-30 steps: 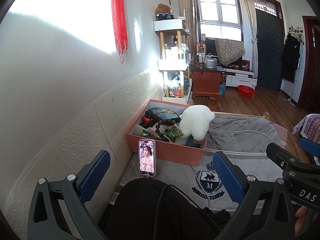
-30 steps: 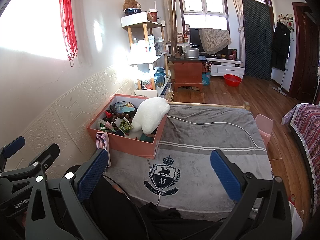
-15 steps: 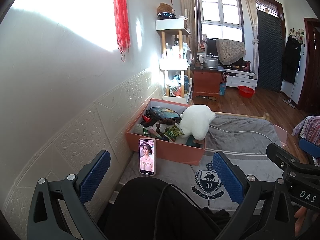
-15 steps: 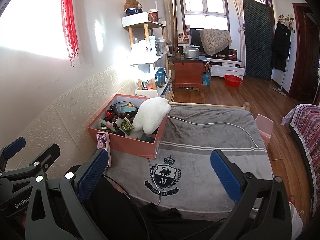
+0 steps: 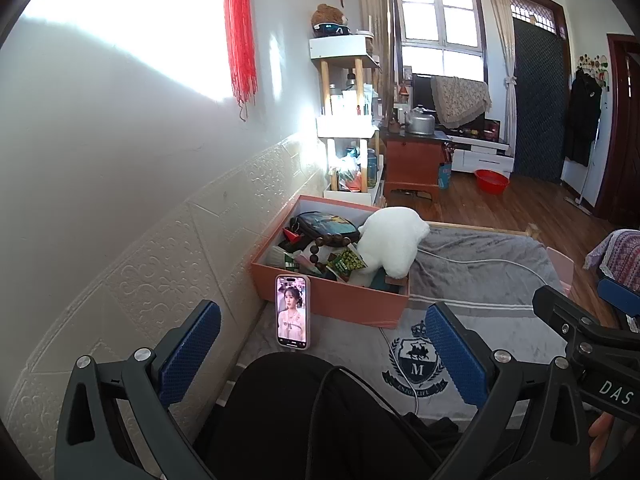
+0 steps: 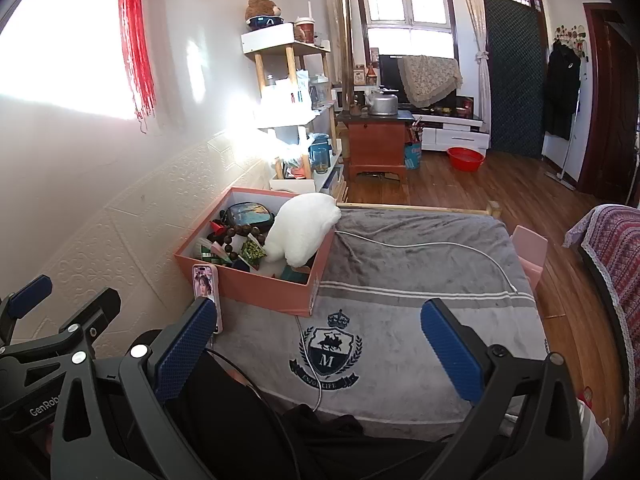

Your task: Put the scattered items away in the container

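From the left wrist, the left tool [image 5: 322,346] is hanging wide open and empty short of the pink box [image 5: 332,300], which is sitting against the wall. From the right wrist, the right tool [image 6: 316,346] is gaping empty over bare grey blanket [image 6: 420,280]; a white plush [image 6: 302,232] is hiding part of the box's contents.

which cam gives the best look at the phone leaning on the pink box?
Left wrist. The phone stands whole and unobstructed against the pink box, screen lit and readable. In the right wrist view the phone looks smaller, and its lower end is hidden behind a blue finger pad.
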A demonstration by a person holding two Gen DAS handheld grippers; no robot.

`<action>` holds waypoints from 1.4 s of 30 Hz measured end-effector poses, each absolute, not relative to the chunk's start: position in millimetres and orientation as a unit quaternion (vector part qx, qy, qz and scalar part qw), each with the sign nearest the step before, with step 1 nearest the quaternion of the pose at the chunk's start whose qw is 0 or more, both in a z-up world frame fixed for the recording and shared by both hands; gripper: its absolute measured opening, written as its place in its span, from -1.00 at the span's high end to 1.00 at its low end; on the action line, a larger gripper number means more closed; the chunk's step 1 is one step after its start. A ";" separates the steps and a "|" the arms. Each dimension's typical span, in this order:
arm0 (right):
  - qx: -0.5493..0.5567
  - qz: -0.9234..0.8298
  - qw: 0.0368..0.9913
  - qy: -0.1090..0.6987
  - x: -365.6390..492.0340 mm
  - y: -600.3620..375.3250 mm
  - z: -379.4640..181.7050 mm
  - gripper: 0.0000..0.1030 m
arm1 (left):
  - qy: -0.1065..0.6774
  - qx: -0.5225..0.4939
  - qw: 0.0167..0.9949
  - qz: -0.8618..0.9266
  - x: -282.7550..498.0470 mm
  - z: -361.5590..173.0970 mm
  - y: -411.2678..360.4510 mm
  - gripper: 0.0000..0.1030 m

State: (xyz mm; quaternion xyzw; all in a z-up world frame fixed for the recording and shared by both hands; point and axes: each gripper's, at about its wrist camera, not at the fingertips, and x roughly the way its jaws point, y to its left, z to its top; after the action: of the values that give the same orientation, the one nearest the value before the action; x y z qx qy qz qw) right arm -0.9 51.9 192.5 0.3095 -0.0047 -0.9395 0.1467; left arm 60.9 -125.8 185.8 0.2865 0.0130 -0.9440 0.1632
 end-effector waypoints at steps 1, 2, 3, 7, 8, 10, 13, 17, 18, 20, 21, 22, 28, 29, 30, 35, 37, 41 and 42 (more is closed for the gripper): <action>0.310 -0.939 0.147 -0.005 -0.9 52.2 192.4 -0.99 | 0.012 0.286 0.163 -0.944 61.0 185.8 -125.3 -1.00; 0.310 -0.939 0.147 -0.006 -1.3 53.5 192.0 -0.99 | 0.011 0.287 0.164 -0.944 61.2 186.2 -125.1 -1.00; 0.310 -0.939 0.146 -0.007 -1.3 53.8 191.8 -0.99 | 0.010 0.287 0.165 -0.944 60.9 185.9 -124.7 -1.00; 0.313 -0.939 0.145 -0.007 -2.4 54.1 191.0 -0.99 | 0.013 0.287 0.165 -0.943 61.9 186.2 -125.8 -1.00; 0.314 -0.938 0.144 -0.007 -2.7 53.9 191.0 -0.99 | 0.014 0.286 0.164 -0.944 62.2 186.9 -126.4 -1.00; 0.314 -0.938 0.144 -0.006 -2.3 53.3 191.3 -0.99 | 0.016 0.284 0.165 -0.944 63.1 187.4 -126.9 -1.00; 0.312 -0.939 0.144 -0.005 -0.3 50.7 192.5 -0.99 | 0.017 0.282 0.166 -0.945 64.3 188.1 -128.1 -1.00; 0.312 -0.939 0.145 -0.002 -1.1 49.3 192.9 -0.99 | 0.019 0.282 0.168 -0.944 65.9 187.4 -129.8 -1.00; 0.312 -0.939 0.145 -0.001 -1.5 49.2 192.7 -0.99 | 0.020 0.282 0.168 -0.944 65.6 187.6 -130.3 -1.00; 0.312 -0.939 0.144 0.001 -1.8 48.6 192.7 -0.99 | 0.021 0.282 0.167 -0.944 65.6 187.6 -131.3 -1.00; 0.312 -0.939 0.144 0.001 -1.9 48.5 192.9 -0.99 | 0.021 0.282 0.167 -0.945 65.8 187.6 -131.5 -1.00; 0.312 -0.939 0.144 0.002 -1.9 48.3 193.1 -0.99 | 0.021 0.281 0.167 -0.945 66.2 187.5 -131.5 -1.00; 0.312 -0.939 0.144 0.002 -2.1 48.6 193.2 -0.99 | 0.019 0.281 0.167 -0.945 66.6 188.0 -130.2 -1.00; 0.312 -0.939 0.144 0.002 -2.1 48.6 193.2 -0.99 | 0.019 0.280 0.167 -0.945 66.4 188.1 -130.3 -1.00; 0.312 -0.939 0.144 0.002 -2.0 48.5 193.2 -0.99 | 0.019 0.280 0.167 -0.945 66.4 188.1 -130.2 -1.00; 0.311 -0.940 0.143 0.002 -0.8 49.9 194.1 -0.99 | 0.017 0.279 0.166 -0.946 66.1 189.1 -128.9 -1.00; 0.311 -0.940 0.143 0.002 -1.0 50.6 194.3 -0.99 | 0.016 0.278 0.166 -0.946 65.7 189.5 -128.4 -1.00; 0.311 -0.940 0.142 0.003 -0.7 52.6 194.8 -0.99 | 0.014 0.278 0.166 -0.946 64.6 189.7 -127.0 -1.00; 0.311 -0.940 0.142 0.003 -0.9 52.3 194.7 -0.99 | 0.014 0.278 0.166 -0.946 64.9 189.6 -126.7 -1.00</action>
State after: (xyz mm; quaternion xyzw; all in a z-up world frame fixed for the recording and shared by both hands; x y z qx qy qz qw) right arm -0.9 52.3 194.7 0.3109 0.0029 -0.9397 0.1422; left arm 64.9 -126.7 189.6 0.2776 0.0139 -0.9462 0.1660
